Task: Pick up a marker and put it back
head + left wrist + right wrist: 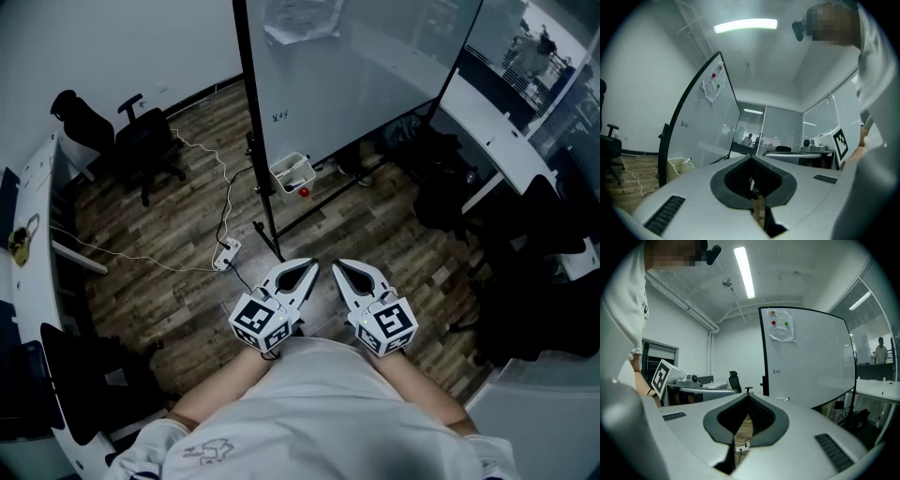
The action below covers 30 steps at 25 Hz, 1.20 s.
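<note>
A whiteboard on a black stand rises ahead of me. A white basket hangs low on the stand, with a red object beside it. In the left gripper view a marker sticks out of the basket. Another marker lies against the board's lower edge in the right gripper view. My left gripper and right gripper are held side by side at waist height, pointing at the board. Both are shut with nothing between their jaws, well short of the basket.
A power strip with a trailing white cable lies on the wooden floor near the stand's foot. Black office chairs stand at the back left. Curved white desks run along the left and the right. Dark chairs crowd the right.
</note>
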Each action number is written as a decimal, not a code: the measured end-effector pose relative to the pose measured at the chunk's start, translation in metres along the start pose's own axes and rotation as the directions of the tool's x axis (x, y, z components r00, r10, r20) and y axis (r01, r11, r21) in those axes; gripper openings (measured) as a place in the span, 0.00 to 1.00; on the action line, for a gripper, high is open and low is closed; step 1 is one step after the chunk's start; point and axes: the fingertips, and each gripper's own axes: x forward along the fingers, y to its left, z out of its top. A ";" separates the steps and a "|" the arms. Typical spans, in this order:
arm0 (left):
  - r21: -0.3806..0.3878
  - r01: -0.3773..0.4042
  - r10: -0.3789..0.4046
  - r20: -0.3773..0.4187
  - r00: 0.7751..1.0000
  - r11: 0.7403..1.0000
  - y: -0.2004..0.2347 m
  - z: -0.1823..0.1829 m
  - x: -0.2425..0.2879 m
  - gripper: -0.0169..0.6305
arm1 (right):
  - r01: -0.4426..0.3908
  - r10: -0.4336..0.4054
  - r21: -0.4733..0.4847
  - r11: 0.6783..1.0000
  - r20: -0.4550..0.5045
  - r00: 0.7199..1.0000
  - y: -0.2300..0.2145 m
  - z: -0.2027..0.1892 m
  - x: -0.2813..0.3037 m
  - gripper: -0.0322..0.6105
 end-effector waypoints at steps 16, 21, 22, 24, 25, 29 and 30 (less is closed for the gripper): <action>0.017 -0.047 0.047 -0.006 0.999 0.999 -0.055 -0.010 -0.053 0.04 | -0.030 0.030 -0.012 0.999 0.040 0.999 0.051 0.003 -0.053 0.07; 0.034 -0.050 0.050 -0.001 0.999 0.998 -0.059 -0.010 -0.057 0.04 | -0.032 0.034 -0.035 0.999 0.053 0.998 0.053 0.002 -0.054 0.07; 0.035 -0.052 0.052 0.001 0.999 0.998 -0.059 -0.010 -0.058 0.04 | -0.029 0.030 -0.028 0.999 0.053 0.998 0.052 0.003 -0.054 0.07; 0.038 -0.056 0.056 0.004 0.998 0.998 -0.059 -0.009 -0.058 0.03 | -0.023 0.024 -0.019 1.000 0.054 0.998 0.050 0.003 -0.055 0.07; 0.039 -0.058 0.058 0.006 0.998 0.998 -0.059 -0.008 -0.057 0.03 | -0.021 0.022 -0.018 1.000 0.053 0.998 0.049 0.004 -0.056 0.07; 0.041 -0.054 0.054 0.010 0.999 0.998 -0.059 -0.006 -0.054 0.04 | -0.019 0.020 -0.015 1.000 0.054 0.998 0.047 0.003 -0.058 0.07; 0.042 -0.052 0.051 0.009 0.999 0.998 -0.059 -0.006 -0.052 0.04 | -0.018 0.018 -0.010 1.000 0.054 0.998 0.045 0.003 -0.058 0.07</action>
